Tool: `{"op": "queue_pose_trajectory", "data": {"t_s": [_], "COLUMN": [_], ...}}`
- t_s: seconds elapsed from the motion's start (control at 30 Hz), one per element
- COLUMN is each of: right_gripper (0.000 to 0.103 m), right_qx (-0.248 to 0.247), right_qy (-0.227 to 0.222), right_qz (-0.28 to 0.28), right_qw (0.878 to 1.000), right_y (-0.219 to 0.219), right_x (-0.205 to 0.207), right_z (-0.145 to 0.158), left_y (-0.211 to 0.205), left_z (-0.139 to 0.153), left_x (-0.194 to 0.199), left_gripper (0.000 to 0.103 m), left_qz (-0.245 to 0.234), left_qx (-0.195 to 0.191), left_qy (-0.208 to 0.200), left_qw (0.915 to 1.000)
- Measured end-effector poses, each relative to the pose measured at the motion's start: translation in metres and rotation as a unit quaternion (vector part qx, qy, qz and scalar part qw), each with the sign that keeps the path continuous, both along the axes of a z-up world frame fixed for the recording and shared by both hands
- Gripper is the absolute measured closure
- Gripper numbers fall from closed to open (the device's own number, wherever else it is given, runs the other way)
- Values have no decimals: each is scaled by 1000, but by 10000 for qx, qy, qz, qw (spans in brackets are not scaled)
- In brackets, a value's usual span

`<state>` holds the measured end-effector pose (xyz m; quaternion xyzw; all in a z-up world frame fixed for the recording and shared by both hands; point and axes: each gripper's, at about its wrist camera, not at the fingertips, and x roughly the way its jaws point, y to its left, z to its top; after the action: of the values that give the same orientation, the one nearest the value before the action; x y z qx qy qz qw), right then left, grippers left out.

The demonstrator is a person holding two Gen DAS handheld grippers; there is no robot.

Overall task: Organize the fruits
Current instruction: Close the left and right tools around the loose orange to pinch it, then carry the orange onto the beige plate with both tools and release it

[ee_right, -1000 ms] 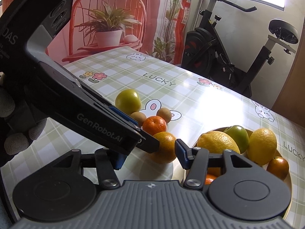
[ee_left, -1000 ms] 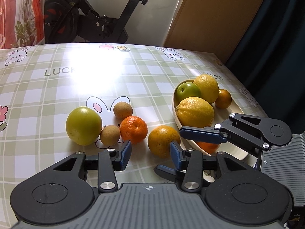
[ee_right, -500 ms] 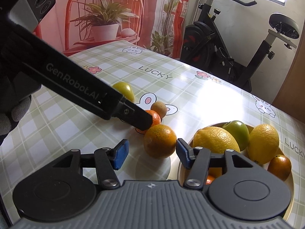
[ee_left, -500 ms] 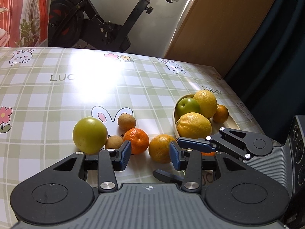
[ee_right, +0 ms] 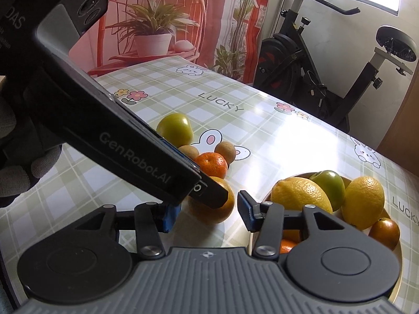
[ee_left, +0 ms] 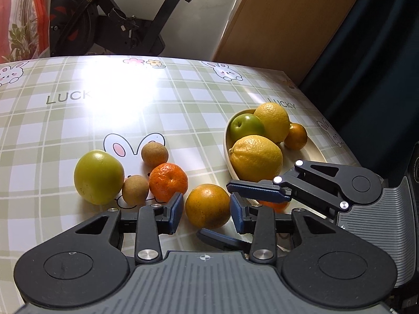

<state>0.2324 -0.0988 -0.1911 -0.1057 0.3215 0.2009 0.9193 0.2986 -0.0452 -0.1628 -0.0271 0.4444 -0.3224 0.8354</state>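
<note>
The round, bumpy orange fruit (ee_left: 207, 206) sat on the checked worktop (ee_left: 78, 120), between the wide-apart blue pads of the left tongs (ee_left: 205, 212). The right tongs (ee_right: 207, 210) were apart too, holding nothing. Four more fruits lay loose nearby. The cream oval bowl (ee_left: 311, 151) held at least five.

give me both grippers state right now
Left gripper: open, either side of the orange, not gripping.
Right gripper: open, holding nothing.
</note>
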Motion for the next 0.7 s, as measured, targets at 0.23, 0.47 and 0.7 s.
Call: {"op": "queue_pose_trajectory", "data": {"t_s": [0.23, 0.47, 0.7], "right_gripper": [56, 58, 58], "right_qx": [-65, 55, 285], "right_qy": [110, 246, 222], "right_qz": [20, -71, -165], "right_qw": [9999, 9997, 9992], "right_y": [1, -1, -4], "right_x": [10, 10, 3], "right_z": [-5, -13, -12], "left_y": [0, 4, 3], "left_z": [-4, -8, -9], "left_x": [-3, -6, -15], "left_gripper": [62, 61, 61], "left_qz": [-76, -33, 33], "left_qx": [-30, -127, -116], "left_qy": [69, 151, 110], "left_qw": [9999, 9998, 9999]}}
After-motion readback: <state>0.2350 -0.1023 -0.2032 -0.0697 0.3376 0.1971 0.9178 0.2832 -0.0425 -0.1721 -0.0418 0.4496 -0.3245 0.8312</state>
